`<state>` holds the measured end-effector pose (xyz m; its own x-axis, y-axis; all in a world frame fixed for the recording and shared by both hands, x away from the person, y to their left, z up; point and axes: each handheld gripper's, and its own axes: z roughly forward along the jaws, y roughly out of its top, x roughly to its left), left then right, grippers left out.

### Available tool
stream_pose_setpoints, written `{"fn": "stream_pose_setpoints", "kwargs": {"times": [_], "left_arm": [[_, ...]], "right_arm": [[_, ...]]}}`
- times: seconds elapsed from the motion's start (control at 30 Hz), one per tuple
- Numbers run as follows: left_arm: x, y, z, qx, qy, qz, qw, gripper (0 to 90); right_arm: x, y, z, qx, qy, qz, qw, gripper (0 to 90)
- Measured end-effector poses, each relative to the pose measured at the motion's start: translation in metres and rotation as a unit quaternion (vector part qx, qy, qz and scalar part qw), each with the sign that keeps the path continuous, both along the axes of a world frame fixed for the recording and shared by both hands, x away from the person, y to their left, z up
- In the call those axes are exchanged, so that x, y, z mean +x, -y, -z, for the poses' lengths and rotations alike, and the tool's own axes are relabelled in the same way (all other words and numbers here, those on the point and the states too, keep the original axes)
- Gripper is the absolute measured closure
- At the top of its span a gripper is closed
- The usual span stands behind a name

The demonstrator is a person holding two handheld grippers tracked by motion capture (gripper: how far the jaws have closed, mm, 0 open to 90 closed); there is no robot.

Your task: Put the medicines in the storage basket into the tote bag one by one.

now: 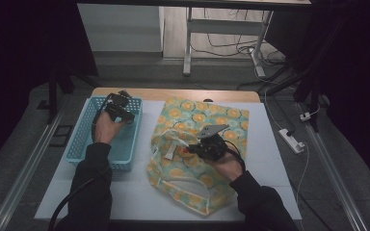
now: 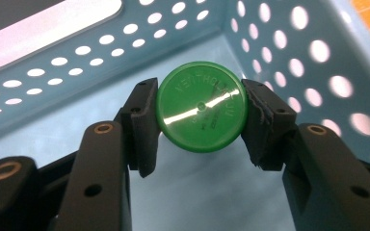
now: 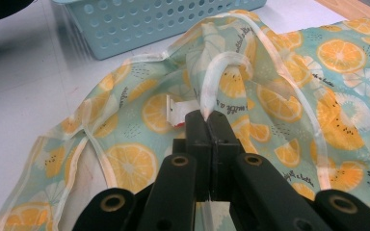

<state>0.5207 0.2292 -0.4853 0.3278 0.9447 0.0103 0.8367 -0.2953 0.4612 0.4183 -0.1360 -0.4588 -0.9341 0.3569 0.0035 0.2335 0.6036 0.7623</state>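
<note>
Nearest the person, the right claw (image 3: pixel 207 118) is clamped tight on the pale translucent strap (image 3: pixel 217 79) of a soft, crumpled fabric bag printed with orange slices on mint green (image 1: pixel 200 144), lifting its mouth off the white bench (image 1: pixel 139 192). Farther off, the left claw (image 2: pixel 200 115) has its pads pressed on a glossy round green plastic cap with raised lettering (image 2: pixel 201 113) down inside the perforated light-blue plastic basket (image 2: pixel 279 43) (whatever lies under the cap is hidden). Picking is the step in hand, I judge; next calls for lifting it clear of the rim and across to the held-open bag.
</note>
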Motion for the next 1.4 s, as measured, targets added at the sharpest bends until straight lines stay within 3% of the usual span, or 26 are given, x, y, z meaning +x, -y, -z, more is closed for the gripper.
{"fn": "stream_pose_setpoints", "kwargs": {"times": [0.17,0.23,0.7,0.9,1.0,1.2,1.4], "left_arm": [[-0.008,-0.002,-0.009,-0.028,0.013,0.012,0.9995,51.4],[-0.015,-0.003,-0.017,-0.037,0.028,0.019,0.9987,51.4],[-0.049,-0.005,-0.041,-0.055,0.081,0.048,0.9941,51.4],[-0.069,-0.003,-0.055,-0.068,0.099,0.067,0.9905,51.4],[-0.078,0.002,-0.060,-0.080,0.103,0.080,0.9882,51.4],[-0.092,0.015,-0.068,-0.082,0.102,0.116,0.9846,51.4],[-0.104,0.030,-0.070,-0.109,0.098,0.155,0.9769,51.4]], "right_arm": [[0.001,0.000,0.000,-0.001,0.000,-0.001,1.0000,89.9],[0.000,0.000,0.001,-0.002,0.000,0.000,1.0000,89.9],[-0.001,-0.003,0.004,-0.007,-0.003,-0.003,1.0000,89.9],[-0.001,-0.006,0.008,-0.014,-0.006,-0.006,0.9999,89.9],[-0.001,-0.006,0.007,-0.014,-0.005,-0.006,0.9999,90.0],[-0.001,-0.006,0.006,-0.012,-0.005,-0.005,0.9999,90.0],[-0.001,-0.005,0.005,-0.009,-0.003,-0.004,0.9999,90.0]]}}
